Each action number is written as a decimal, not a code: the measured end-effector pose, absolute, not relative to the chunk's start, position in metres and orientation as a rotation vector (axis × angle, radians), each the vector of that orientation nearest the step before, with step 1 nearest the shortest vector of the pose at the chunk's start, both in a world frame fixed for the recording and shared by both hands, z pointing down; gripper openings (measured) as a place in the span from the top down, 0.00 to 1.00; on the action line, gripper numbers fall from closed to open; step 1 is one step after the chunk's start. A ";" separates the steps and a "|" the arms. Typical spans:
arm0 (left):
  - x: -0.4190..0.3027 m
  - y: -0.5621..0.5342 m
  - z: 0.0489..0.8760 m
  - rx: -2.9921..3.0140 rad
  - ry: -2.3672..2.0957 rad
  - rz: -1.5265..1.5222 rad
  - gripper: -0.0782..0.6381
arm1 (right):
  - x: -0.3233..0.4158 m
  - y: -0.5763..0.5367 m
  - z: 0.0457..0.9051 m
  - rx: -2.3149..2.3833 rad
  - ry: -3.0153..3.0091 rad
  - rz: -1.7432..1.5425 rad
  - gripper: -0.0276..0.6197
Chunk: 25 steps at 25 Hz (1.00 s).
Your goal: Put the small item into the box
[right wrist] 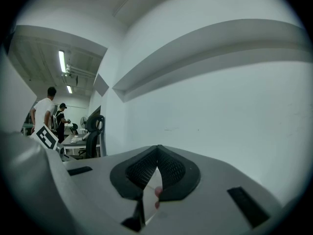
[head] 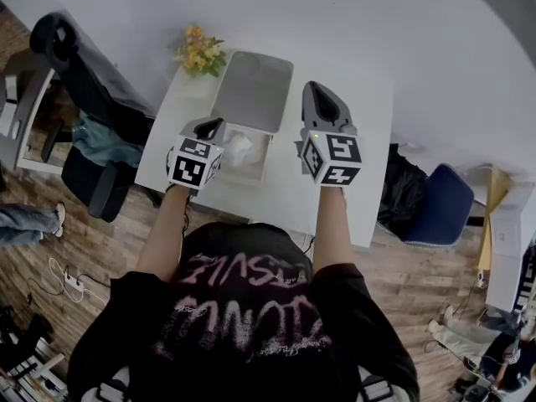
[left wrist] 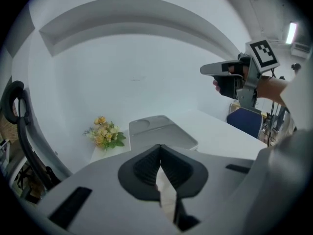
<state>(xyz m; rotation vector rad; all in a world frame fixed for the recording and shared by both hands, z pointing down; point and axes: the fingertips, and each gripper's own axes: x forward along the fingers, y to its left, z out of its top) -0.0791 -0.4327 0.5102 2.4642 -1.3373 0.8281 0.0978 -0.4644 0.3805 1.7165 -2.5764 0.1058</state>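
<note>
Head view: on the white surface (head: 368,182) an open box (head: 262,166) holds a crumpled white item (head: 238,149), and its grey lid (head: 251,90) lies back behind it. The left tongs (head: 213,125) hover over the box's left rim; the right tongs (head: 313,90) are off to the box's right, beside the lid.

Left gripper view: the left tongs are closed tip to tip with nothing pinched. Yellow flowers (left wrist: 105,135) stand left of the lid.

Right gripper view: the right tongs are together, empty, and face a white wall (right wrist: 234,111).

Bright, even light; fisheye edges curve and darken.
</note>
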 end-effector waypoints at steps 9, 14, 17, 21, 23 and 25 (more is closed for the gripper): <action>-0.084 -0.444 0.451 2.541 -1.473 0.610 0.89 | 0.094 -0.460 0.378 1.711 -2.575 0.090 0.94; -0.092 -0.450 0.414 2.577 -1.561 0.523 0.89 | 0.094 -0.455 0.375 1.712 -2.574 0.075 0.94; -0.095 -0.447 0.390 2.606 -1.609 0.459 0.89 | 0.094 -0.452 0.373 1.715 -2.573 0.067 0.94; -0.096 -0.444 0.363 2.634 -1.647 0.380 0.89 | 0.095 -0.449 0.374 1.713 -2.571 0.071 0.94; -0.097 -0.443 0.352 2.641 -1.653 0.333 0.89 | 0.096 -0.447 0.374 1.713 -2.569 0.070 0.94; -0.098 -0.441 0.345 2.649 -1.665 0.324 0.89 | 0.097 -0.445 0.372 1.719 -2.567 0.071 0.94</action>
